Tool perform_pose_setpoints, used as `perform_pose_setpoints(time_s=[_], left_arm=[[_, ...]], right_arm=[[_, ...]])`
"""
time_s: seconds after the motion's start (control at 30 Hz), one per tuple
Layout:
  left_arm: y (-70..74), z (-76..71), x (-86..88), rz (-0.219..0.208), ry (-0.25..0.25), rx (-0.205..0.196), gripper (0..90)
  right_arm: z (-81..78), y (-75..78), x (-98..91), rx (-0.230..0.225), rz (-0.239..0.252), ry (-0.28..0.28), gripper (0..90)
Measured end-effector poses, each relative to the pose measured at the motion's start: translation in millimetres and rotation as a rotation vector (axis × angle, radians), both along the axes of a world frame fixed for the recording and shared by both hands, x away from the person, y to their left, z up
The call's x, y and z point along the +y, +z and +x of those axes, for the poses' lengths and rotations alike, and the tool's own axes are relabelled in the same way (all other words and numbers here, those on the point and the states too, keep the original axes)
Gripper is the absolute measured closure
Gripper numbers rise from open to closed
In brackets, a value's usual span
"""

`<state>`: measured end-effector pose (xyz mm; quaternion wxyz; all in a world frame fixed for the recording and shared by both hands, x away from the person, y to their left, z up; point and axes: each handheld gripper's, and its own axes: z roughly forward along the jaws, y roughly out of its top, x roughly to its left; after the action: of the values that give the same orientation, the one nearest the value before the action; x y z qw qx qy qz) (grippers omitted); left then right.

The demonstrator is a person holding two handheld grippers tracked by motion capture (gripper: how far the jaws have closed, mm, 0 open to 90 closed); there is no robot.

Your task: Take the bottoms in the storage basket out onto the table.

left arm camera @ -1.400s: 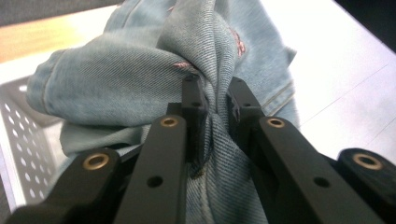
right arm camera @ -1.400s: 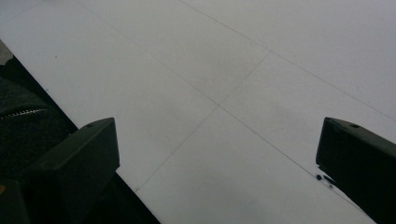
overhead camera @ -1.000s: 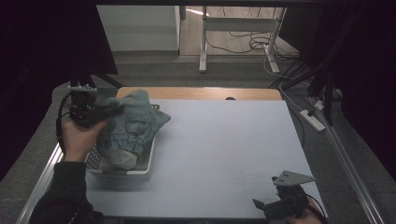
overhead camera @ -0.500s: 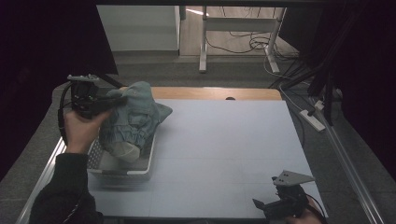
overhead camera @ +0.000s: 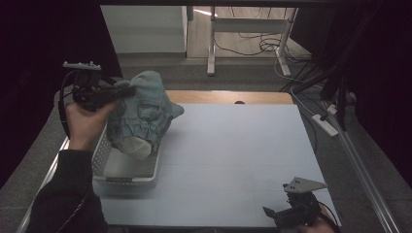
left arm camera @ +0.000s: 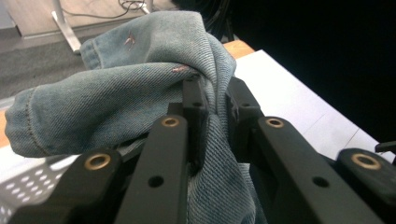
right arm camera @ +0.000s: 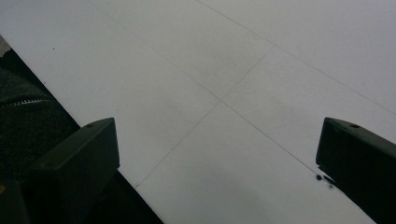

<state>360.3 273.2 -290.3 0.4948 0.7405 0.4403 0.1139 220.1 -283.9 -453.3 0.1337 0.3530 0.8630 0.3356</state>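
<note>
1. Right gripper [overhead camera: 291, 212] sits at 5 o'clock on the table [overhead camera: 233, 160], at the near edge. Jaws spread wide with nothing between them and bare white tabletop below.
2. White perforated basket [overhead camera: 127, 170] stands at 8 o'clock on the table, near the left edge. The lower folds of the denim garment [overhead camera: 141, 114] hang into it. What shows of the floor at its near end looks bare; the rest is hidden by cloth.
3. Left gripper [overhead camera: 120, 92] is at 10 o'clock, above the basket, clamped on a fold of the denim near the top of the bundle. In the left gripper view the pads pinch cloth tight [left arm camera: 212, 100].
4. Progress, my read: grab done, lift-out partway, since most of the garment is clear of the rim with the tail inside.
5. Left to do: clear the basket, move it to the open table at centre, then lay it out. The right gripper is likely needed for a second corner.
</note>
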Motion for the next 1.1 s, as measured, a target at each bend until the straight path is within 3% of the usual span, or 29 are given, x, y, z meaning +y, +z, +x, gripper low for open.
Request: perform_pose_setpoints(time_s=[0.5, 1.1], left_arm=[[39.9, 1.6, -25.8, -0.016, -0.061, -0.07, 79.8], [53.8, 12.5, -78.2, -0.002, -0.163, -0.096, 79.8]], right_arm=[[0.6, -0.2, -0.6, 0.0, 0.01, -0.005, 0.0], [0.3, 0.1, -1.6, -0.002, 0.019, -0.007, 0.0]])
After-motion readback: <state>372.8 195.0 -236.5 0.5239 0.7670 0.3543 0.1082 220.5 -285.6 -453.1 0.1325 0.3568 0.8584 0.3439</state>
